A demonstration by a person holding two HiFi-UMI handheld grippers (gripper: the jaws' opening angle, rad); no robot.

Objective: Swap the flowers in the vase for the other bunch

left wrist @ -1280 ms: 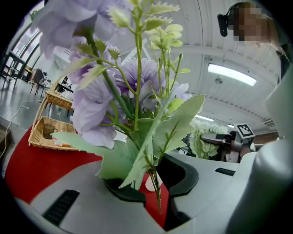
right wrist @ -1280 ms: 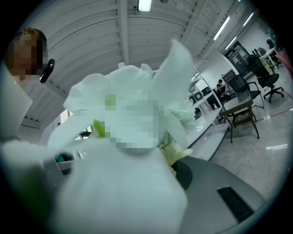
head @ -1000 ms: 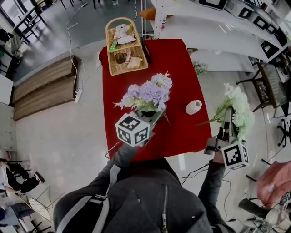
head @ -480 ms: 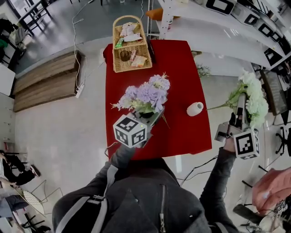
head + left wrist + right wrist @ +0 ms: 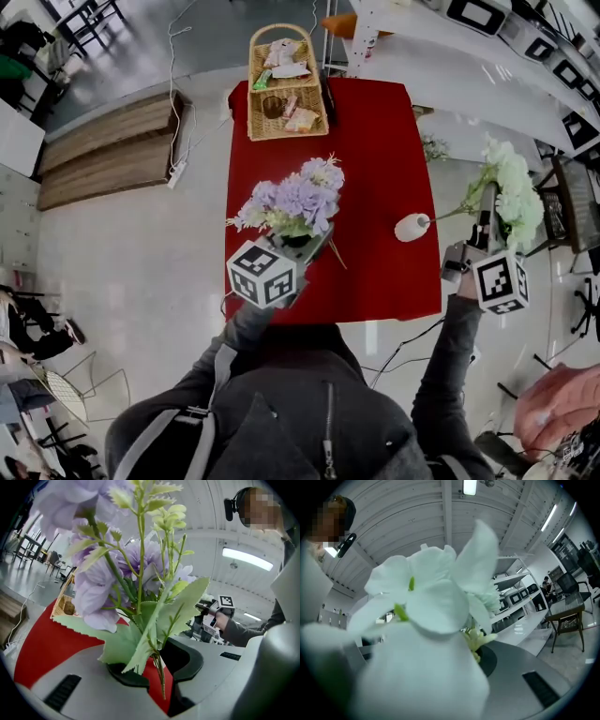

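Half done, I judge: my left tool [image 5: 311, 244] clamps the purple bunch [image 5: 295, 197] above the red worktop [image 5: 375, 141], my right tool [image 5: 487, 223] grips the white bunch [image 5: 514, 192] off its edge, and the white vase [image 5: 410, 226] sits empty between them, awaiting its new flowers.

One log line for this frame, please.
left tongs: shut on purple bunch, above red table | right tongs: shut on white bunch, off table's right edge | vase: on table, white stem close

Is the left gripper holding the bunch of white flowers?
No, the left gripper clamps the purple flower bunch with green leaves; the white bunch is in the right gripper.
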